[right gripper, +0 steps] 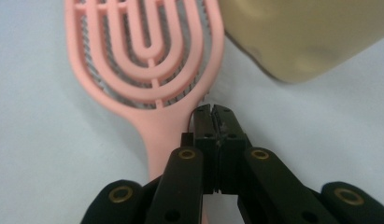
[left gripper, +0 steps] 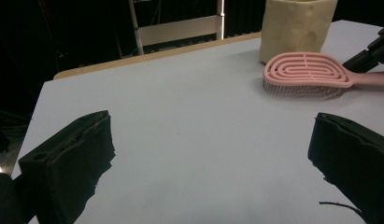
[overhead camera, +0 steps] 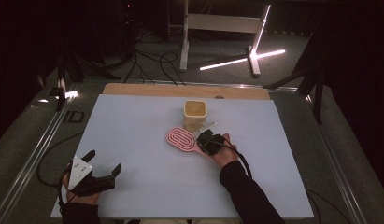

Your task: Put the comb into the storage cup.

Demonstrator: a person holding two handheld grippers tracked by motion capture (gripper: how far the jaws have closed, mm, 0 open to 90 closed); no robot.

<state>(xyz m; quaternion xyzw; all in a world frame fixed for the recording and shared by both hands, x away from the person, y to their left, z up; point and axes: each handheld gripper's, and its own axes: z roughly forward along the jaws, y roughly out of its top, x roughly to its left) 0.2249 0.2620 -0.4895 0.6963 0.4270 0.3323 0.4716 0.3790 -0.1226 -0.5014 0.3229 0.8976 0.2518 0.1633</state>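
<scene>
Brush (overhead camera: 181,138), pink, lies bristles down on the white table (overhead camera: 133,140) just in front of a cream cup (overhead camera: 195,115), its oval head near the cup's base and its handle running back toward the person's right hand (overhead camera: 223,151). In the high view the right gripper (overhead camera: 206,138) sits over the handle end, and the hand lies on the table behind it. From the right gripper view the two black jaws are pressed flat together with no gap between their tips, which stand just to the right of the handle where it meets the head (right gripper: 147,51); the handle passes beside and beneath the jaws rather than between them, so they hold nothing. The cup (right gripper: 302,37) fills the upper right of that view, close to the head. The left gripper (overhead camera: 104,163) rests well apart at the near left corner of the table, held in the left hand (overhead camera: 80,196), jaws spread wide with only bare tabletop between them. Seen from the left gripper view, the brush (left gripper: 306,72) and cup (left gripper: 297,28) lie far off at the upper right, the head just beside the cup.
</scene>
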